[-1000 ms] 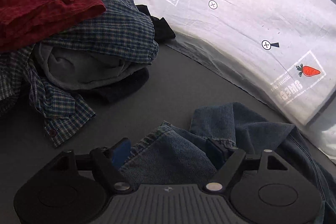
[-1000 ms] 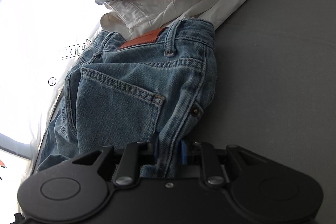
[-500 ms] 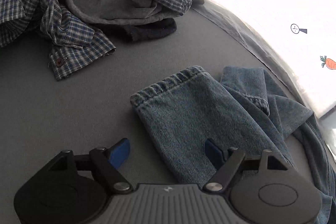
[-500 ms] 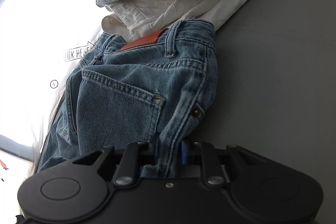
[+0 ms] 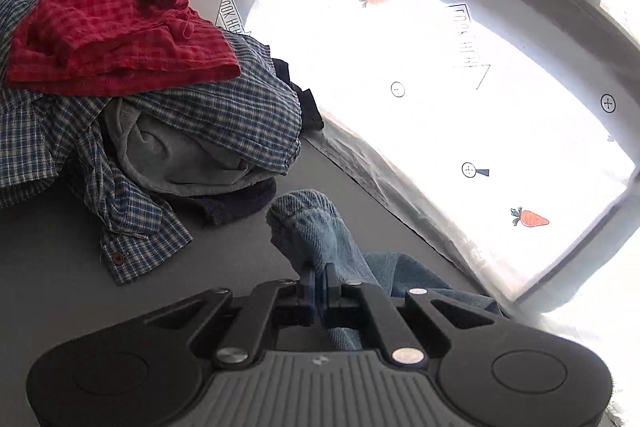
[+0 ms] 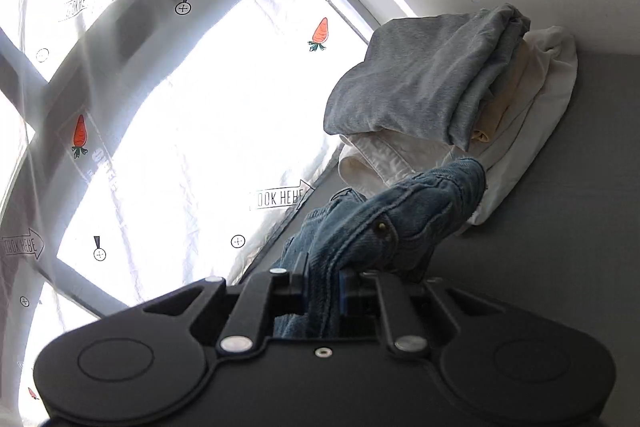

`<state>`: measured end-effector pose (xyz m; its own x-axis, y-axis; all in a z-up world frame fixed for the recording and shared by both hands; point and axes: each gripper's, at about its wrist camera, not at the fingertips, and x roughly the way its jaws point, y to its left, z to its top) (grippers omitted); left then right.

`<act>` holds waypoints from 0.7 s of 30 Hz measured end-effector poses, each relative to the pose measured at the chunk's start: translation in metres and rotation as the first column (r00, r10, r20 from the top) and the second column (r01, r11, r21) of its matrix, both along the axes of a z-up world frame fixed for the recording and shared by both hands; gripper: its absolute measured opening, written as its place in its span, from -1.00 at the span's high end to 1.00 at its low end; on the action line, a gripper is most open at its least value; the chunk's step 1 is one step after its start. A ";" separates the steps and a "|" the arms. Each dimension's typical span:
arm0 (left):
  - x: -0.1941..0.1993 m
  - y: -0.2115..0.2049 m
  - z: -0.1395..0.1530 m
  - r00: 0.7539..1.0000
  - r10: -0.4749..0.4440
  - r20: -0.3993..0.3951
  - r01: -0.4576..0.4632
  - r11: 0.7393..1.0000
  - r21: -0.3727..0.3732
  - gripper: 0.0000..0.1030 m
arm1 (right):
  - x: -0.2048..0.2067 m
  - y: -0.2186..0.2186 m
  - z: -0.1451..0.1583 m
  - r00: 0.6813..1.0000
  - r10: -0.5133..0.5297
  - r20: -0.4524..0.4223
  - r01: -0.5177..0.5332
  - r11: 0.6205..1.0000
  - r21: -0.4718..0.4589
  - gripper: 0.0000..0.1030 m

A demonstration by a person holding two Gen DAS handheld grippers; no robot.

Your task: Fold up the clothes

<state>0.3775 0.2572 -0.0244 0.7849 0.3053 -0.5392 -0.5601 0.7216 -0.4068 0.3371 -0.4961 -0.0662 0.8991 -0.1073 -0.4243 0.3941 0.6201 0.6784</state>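
Observation:
A pair of blue jeans [image 5: 320, 239] is held by both grippers above the grey table [image 5: 60, 267]. My left gripper [image 5: 319, 279] is shut on a leg of the jeans near the hem, which sticks up in front of the fingers. My right gripper [image 6: 322, 287] is shut on the waist end of the jeans [image 6: 400, 219], which is bunched and raised, a rivet showing.
A heap of unfolded clothes sits at the left: a red checked shirt [image 5: 116, 39] on a blue plaid shirt [image 5: 224, 115] and grey cloth. A stack of folded grey and white clothes [image 6: 440, 99] lies beyond the right gripper. A bright printed plastic sheet [image 5: 460, 99] borders the table.
My left gripper was open over the jeans leg and has shut on it and lifted it. My right gripper has raised the waist end off the table.

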 end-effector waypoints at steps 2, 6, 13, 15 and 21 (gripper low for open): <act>-0.024 0.002 0.027 0.998 0.017 0.068 -0.019 1.000 0.023 0.95 | -0.013 0.009 0.016 0.999 0.015 0.048 -0.014 1.000 -0.021 0.74; -0.078 0.014 0.035 0.995 0.096 -0.009 -0.095 0.993 0.067 0.94 | -0.038 0.025 0.030 0.997 0.032 0.070 -0.027 0.997 -0.073 0.74; -0.144 0.054 -0.082 0.920 0.142 -0.364 -0.243 0.937 -0.250 0.96 | -0.072 0.037 -0.005 0.995 0.018 -0.102 -0.025 0.998 -0.066 0.75; -0.147 0.058 -0.065 0.950 0.125 -0.287 -0.200 0.949 -0.245 0.96 | -0.077 0.038 -0.006 0.995 0.014 -0.098 -0.020 0.998 -0.058 0.75; -0.136 0.049 0.050 0.997 0.024 0.078 -0.014 0.992 -0.127 0.95 | -0.073 0.048 0.018 0.999 0.032 -0.014 -0.033 0.996 -0.080 0.75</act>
